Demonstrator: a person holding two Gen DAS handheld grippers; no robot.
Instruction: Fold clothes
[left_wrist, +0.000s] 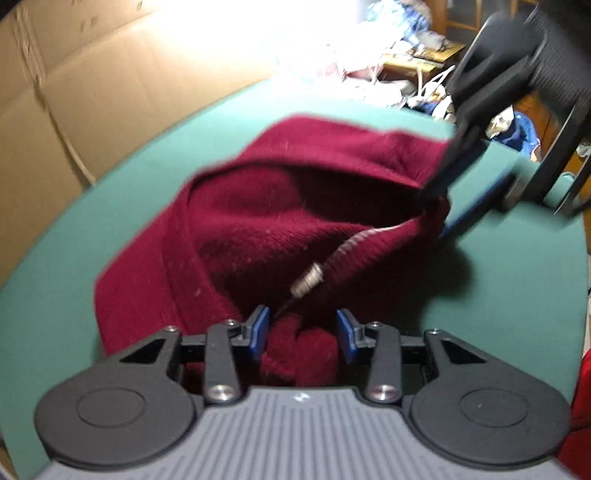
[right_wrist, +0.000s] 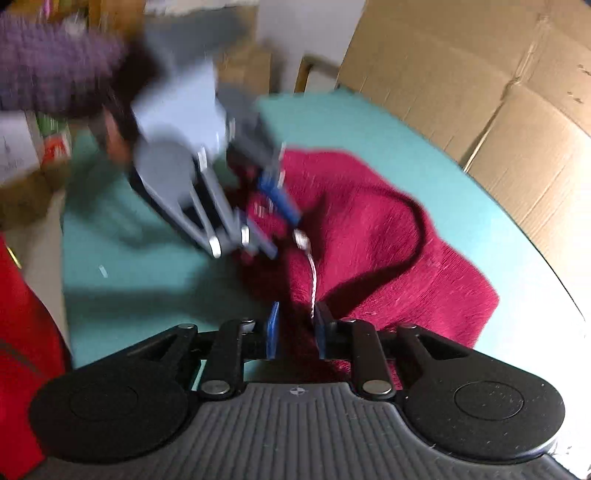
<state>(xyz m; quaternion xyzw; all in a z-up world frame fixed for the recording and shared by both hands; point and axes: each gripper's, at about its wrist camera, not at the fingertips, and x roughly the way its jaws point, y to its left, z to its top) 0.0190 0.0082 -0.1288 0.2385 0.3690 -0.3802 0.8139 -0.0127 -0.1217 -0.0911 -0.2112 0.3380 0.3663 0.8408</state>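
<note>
Left hand-held gripper (left_wrist: 302, 334): we see its blue pads set apart, a bunch of the maroon garment (left_wrist: 258, 229) between them, the grip unclear. That garment lies heaped on the green bench (left_wrist: 517, 295), its zipper pull (left_wrist: 308, 282) just ahead. Over to the right wrist view: our right hand-held gripper (right_wrist: 297, 330) stands narrow with cloth and zipper between its pads; we cannot tell if they pinch.

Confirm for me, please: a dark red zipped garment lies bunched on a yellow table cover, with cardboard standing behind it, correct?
Not quite: the table cover is teal green, not yellow, as the left wrist view shows. The dark red zipped garment does lie bunched on it, with cardboard standing behind.
</note>
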